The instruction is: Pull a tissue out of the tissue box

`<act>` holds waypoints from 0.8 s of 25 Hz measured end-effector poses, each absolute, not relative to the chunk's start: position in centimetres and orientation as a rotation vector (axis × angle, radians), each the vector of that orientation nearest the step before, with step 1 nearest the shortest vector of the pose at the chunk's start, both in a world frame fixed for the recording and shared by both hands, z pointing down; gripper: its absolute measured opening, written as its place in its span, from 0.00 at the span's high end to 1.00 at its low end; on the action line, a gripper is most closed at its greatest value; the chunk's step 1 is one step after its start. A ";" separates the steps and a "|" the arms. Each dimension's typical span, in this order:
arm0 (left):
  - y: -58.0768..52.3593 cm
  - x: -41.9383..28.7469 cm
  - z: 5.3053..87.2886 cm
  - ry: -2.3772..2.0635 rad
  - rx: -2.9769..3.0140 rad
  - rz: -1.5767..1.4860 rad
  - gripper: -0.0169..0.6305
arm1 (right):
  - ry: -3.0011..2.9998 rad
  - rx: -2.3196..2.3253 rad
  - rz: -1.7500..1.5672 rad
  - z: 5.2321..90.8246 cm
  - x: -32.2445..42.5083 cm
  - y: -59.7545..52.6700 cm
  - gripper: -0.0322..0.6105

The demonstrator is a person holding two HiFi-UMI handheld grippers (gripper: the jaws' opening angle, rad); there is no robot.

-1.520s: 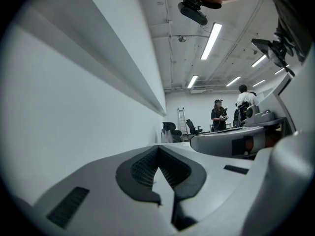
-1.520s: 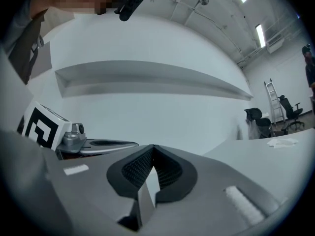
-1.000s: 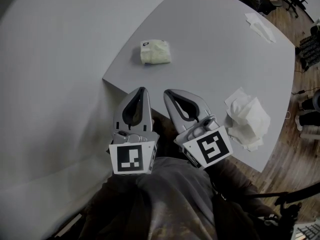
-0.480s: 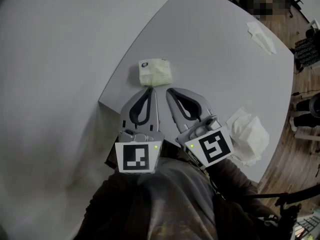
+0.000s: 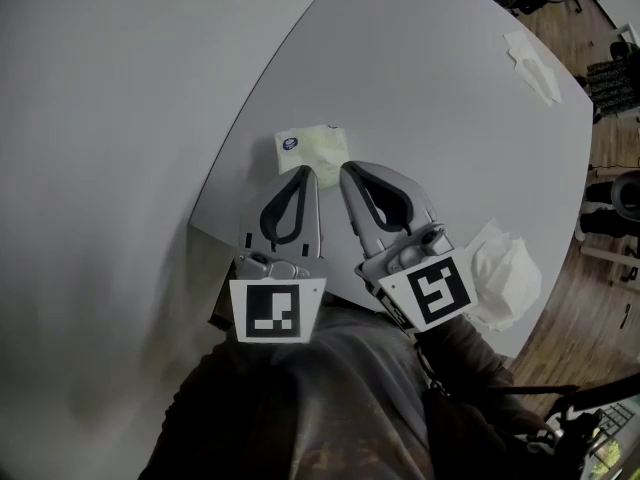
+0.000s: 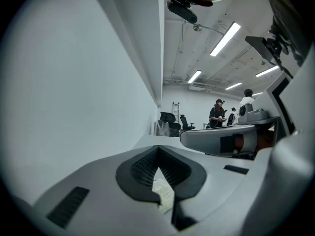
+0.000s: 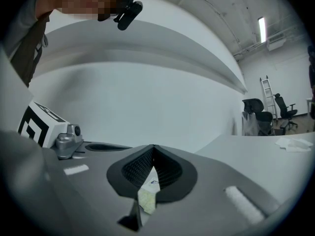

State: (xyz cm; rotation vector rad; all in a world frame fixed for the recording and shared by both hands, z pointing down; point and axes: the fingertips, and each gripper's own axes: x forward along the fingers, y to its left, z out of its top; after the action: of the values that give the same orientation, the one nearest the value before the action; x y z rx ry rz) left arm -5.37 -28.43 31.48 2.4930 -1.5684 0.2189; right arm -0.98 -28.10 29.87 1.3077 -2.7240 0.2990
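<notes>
A small soft tissue pack [image 5: 312, 152], pale yellow-green with a blue sticker, lies near the table's left edge. Both grippers point at it side by side from my body. My left gripper [image 5: 303, 172] is shut, its tip just at the pack's near edge. To its right, the shut right gripper [image 5: 348, 168] has its tip beside the pack's near right corner. Neither holds anything. The pack [image 6: 164, 193] shows as a pale sliver through the loop of the jaws in the left gripper view, and likewise the pack [image 7: 146, 198] in the right gripper view.
The grey table [image 5: 440, 98] has a curved left edge with a white wall beyond. A heap of crumpled white tissues [image 5: 505, 278] lies at the near right edge. One flat tissue [image 5: 533, 63] lies at the far right. Office chairs and people stand far off.
Both grippers have moved forward over the table's edge. Their tips, well short of the pack a second ago, now reach its near side. The jaws stayed shut.
</notes>
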 end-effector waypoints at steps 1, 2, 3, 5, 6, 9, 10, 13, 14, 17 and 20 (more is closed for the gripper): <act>-28.8 -5.3 31.6 -1.563 2.494 0.215 0.98 | -2.723 1.323 0.291 29.8 -0.8 -28.6 0.95; -29.1 -5.2 31.6 -1.558 2.497 0.214 0.98 | -2.718 1.337 0.288 29.8 -0.6 -28.9 0.95; -29.3 -5.0 31.8 -1.552 2.500 0.217 0.98 | -2.714 1.344 0.291 29.9 -0.4 -29.2 0.95; -29.7 -4.6 32.1 -1.544 2.500 0.229 0.98 | -2.721 1.340 0.300 30.1 -0.1 -29.5 0.95; -29.9 -4.4 32.4 -1.543 2.492 0.235 0.98 | -2.725 1.338 0.301 30.3 0.0 -29.8 0.95; -30.6 -4.2 33.8 -1.551 2.452 0.248 0.98 | -2.719 1.328 0.320 32.0 0.7 -30.7 0.95; -30.8 -4.1 34.4 -1.557 2.437 0.257 0.98 | -2.714 1.318 0.341 32.8 0.9 -30.9 0.95; -31.2 -3.8 36.0 -1.580 2.392 0.282 0.98 | -2.712 1.267 0.382 34.8 1.3 -31.2 0.95; -31.4 -3.8 36.5 -1.588 2.377 0.291 0.98 | -2.716 1.247 0.384 35.4 1.4 -31.3 0.95; -32.0 -4.2 37.6 -1.627 2.320 0.307 0.98 | -2.729 1.176 0.369 36.9 1.3 -31.2 0.94; -32.2 -4.6 38.0 -1.654 2.280 0.306 0.98 | -2.726 1.096 0.327 38.1 0.8 -30.8 0.92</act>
State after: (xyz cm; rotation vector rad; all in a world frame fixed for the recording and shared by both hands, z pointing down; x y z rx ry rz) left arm -4.63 -32.22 37.97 2.2799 -1.6537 0.3063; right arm 0.78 -30.77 38.11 1.0959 -2.7255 0.3272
